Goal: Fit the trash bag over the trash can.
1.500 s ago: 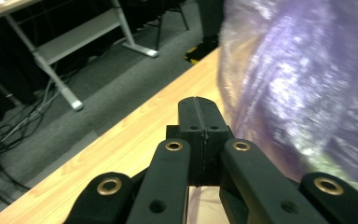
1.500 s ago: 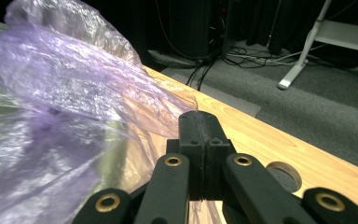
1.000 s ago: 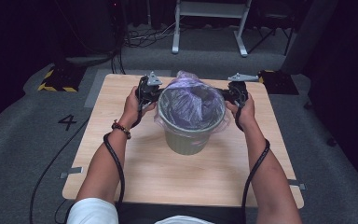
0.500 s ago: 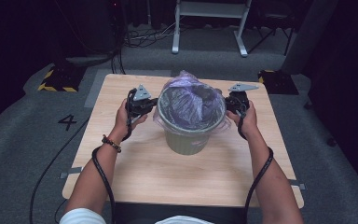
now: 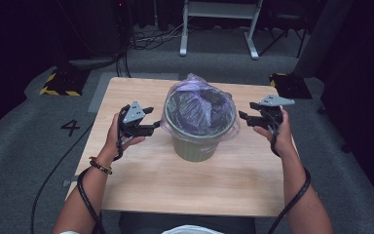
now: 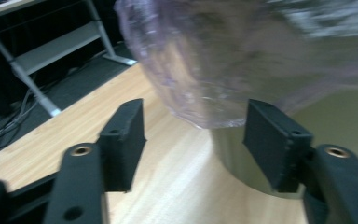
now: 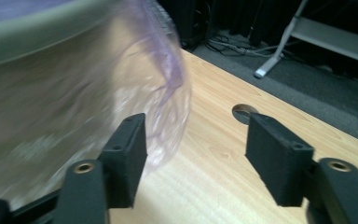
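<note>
A pale green bin (image 5: 195, 146) stands mid-table, lined with a clear purple bag (image 5: 197, 105) folded over its rim. My left gripper (image 5: 151, 119) hovers just left of the bin, apart from it. Its jaws have just been opening and stand open with nothing between the pads. My right gripper (image 5: 243, 119) sits to the right of the bin, its jaws also just opened and empty. In the left gripper view the gripper (image 6: 196, 135) faces the bag's hanging edge (image 6: 205, 60) and the bin wall (image 6: 345, 116). In the right gripper view the gripper (image 7: 196, 144) has the bag (image 7: 135, 93) on its left.
The wooden table (image 5: 175, 185) has bare room in front of the bin and a small round hole (image 7: 244, 112) near the far right. Behind the table stand a metal frame (image 5: 219, 29), floor cables (image 5: 146, 41) and a yellow-black striped block (image 5: 58, 83).
Both grippers were shut at the bag on the bin's rim. They have let go, opened, and drawn outward, away from the bin on each side.
</note>
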### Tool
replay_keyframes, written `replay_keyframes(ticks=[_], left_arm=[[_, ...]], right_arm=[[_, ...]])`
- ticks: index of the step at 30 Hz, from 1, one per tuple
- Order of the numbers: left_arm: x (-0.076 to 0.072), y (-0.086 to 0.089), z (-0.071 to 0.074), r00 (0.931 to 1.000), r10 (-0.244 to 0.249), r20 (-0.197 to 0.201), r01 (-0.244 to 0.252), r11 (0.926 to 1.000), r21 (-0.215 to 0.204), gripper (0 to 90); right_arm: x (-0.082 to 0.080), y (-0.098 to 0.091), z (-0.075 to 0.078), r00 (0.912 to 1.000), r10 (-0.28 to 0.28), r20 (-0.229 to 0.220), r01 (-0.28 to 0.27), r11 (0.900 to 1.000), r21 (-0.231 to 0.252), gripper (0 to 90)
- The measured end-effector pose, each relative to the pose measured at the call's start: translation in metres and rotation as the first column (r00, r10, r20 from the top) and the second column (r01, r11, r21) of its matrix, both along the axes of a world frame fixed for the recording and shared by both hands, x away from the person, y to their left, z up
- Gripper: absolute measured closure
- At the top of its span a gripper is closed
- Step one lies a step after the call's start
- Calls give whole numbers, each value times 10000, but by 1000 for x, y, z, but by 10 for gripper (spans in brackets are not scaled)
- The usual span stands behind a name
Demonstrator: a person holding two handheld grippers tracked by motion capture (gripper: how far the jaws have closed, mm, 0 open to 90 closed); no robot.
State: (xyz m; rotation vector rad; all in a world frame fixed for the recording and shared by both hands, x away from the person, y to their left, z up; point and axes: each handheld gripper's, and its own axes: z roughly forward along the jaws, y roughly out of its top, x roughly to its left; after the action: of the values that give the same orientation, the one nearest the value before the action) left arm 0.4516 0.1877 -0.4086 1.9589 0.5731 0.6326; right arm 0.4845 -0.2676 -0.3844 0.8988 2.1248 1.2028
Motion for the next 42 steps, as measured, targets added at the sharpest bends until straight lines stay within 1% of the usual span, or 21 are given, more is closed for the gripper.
replay_keyframes(ticks=[3,5,7,9,11,12,14,15,16,18,20,21,22,24,26,30,33,35,37,40,42], left_arm=[[-8,-5,2,9995,-307,84,307,9995,79,333],[-11,-9,4,9989,-401,253,396,9990,209,321],[-13,-13,5,9983,-479,321,469,9984,326,321],[-14,-17,6,9976,-570,398,551,9974,474,322],[-15,-20,6,9971,-596,464,568,9966,594,329],[-15,-22,7,9970,-557,533,520,9963,685,339],[-15,-22,8,9968,-520,605,484,9971,585,406],[-15,-22,9,9971,-434,625,398,9976,568,464],[-14,-22,10,9969,-404,673,361,9974,630,524],[-14,-23,11,9970,-212,744,157,9971,746,632],[-13,-24,11,9968,-148,786,76,9958,912,756],[-13,-24,11,9967,-222,776,157,9964,829,821],[-12,-24,10,9970,-295,710,241,9968,758,892],[-12,-25,9,9966,-246,782,179,9962,858,900],[-11,-26,7,9969,-402,677,337,9950,942,900],[-12,-28,-1,9970,-576,521,508,9912,1225,900],[-14,-26,-6,9968,-697,397,642,9898,1268,900],[-16,-26,-10,9968,-739,311,693,9892,1290,900],[-19,-27,-16,9967,-739,326,681,9859,1527,900],[-21,-29,-27,9971,-747,125,712,9811,1801,900],[-21,-30,-34,9971,-762,-42,757,9805,1814,900]], right_arm=[[-18,-3,-4,9975,682,193,-682,9977,29,310],[-30,-1,-8,9922,1221,263,-1216,9924,-193,288],[-42,3,-12,9823,1842,355,-1839,9829,-111,272],[-54,12,-16,9697,2393,495,-2376,9706,-388,251],[-61,20,-19,9576,2837,500,-2814,9584,-470,247],[-65,23,-21,9535,2960,560,-2934,9547,-497,242],[-70,30,-24,9507,3012,735,-2975,9530,-563,239],[-71,34,-25,9510,2995,764,-2951,9533,-644,243],[-72,37,-26,9555,2818,871,-2758,9584,-739,263],[-73,40,-28,9583,2667,1023,-2615,9632,-618,378],[-72,43,-30,9645,2356,1191,-2271,9706,-801,550],[-71,43,-30,9656,2335,1140,-2266,9714,-705,597],[-70,43,-31,9655,2335,1151,-2286,9720,-541,678],[-70,43,-33,9674,2235,1189,-2187,9744,-522,796],[-69,43,-35,9643,2329,1260,-2287,9724,-471,889],[-70,41,-40,9615,2508,1124,-2487,9680,-321,900],[-70,38,-45,9602,2642,909,-2639,9644,-161,900],[-71,39,-49,9576,2784,742,-2776,9605,-210,900],[-73,41,-53,9563,2857,616,-2835,9580,-432,900],[-72,42,-60,9563,2897,400,-2879,9566,-446,900],[-70,42,-67,9571,2893,172,-2885,9567,-387,900]])
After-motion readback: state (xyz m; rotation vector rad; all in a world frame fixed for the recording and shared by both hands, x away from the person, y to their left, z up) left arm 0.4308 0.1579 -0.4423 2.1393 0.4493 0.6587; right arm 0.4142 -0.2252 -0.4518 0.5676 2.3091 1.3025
